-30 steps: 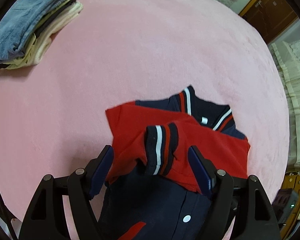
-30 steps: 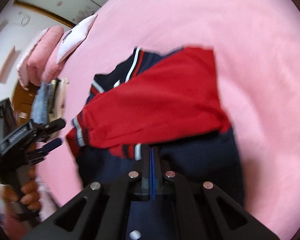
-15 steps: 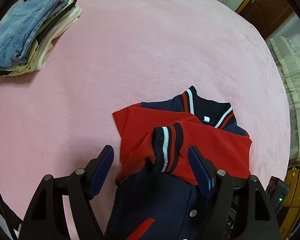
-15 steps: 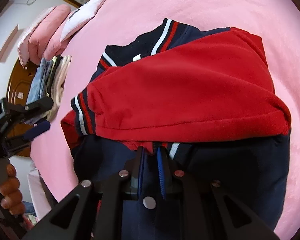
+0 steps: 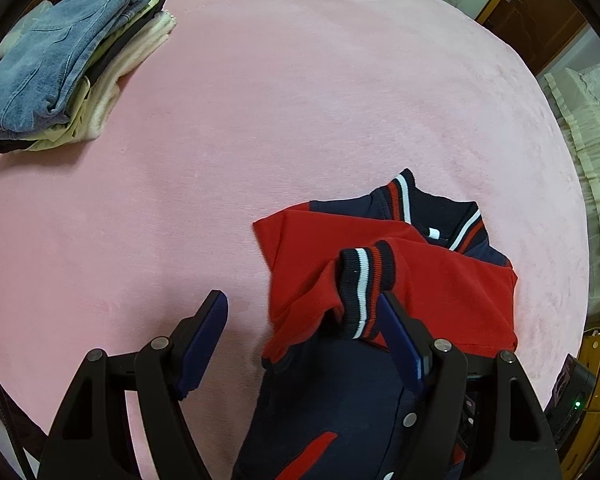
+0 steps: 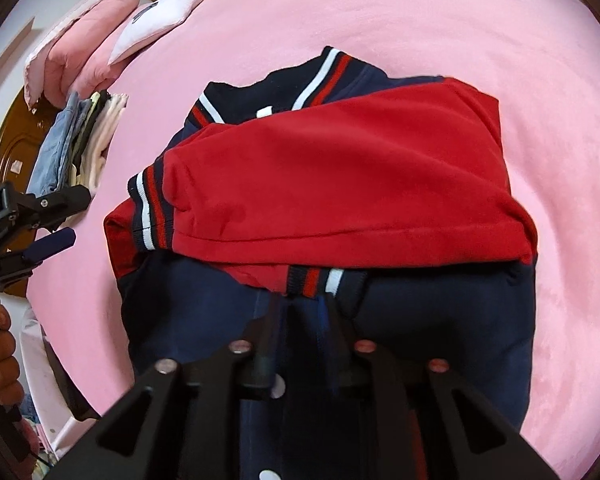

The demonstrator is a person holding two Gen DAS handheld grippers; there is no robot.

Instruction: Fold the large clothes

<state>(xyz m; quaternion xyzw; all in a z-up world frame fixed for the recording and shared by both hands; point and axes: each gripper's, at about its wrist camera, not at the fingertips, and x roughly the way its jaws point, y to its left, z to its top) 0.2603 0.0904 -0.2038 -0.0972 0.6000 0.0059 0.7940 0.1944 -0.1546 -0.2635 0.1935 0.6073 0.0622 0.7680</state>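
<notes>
A navy and red jacket (image 5: 340, 392) lies on the pink bed (image 5: 260, 120), both red sleeves folded across its chest. It also shows in the right wrist view (image 6: 340, 184). A striped cuff (image 5: 362, 288) stands up near the tip of the right finger of my left gripper (image 5: 300, 324), which is open and empty at the jacket's left edge. My right gripper (image 6: 300, 312) hovers over the navy front just below the other striped cuff (image 6: 320, 280), its jaws slightly apart and holding nothing. The left gripper also shows in the right wrist view (image 6: 56, 220).
A stack of folded clothes (image 5: 60, 76) topped with jeans sits at the bed's far left. Pink and white pillows (image 6: 100, 36) lie at the head of the bed. Wooden furniture (image 5: 540, 12) and a white-skirted bed (image 5: 588, 152) stand to the right.
My right gripper has opened, let go of the red sleeve's cuff and drawn back a little. My left gripper has shifted left, off the jacket's middle.
</notes>
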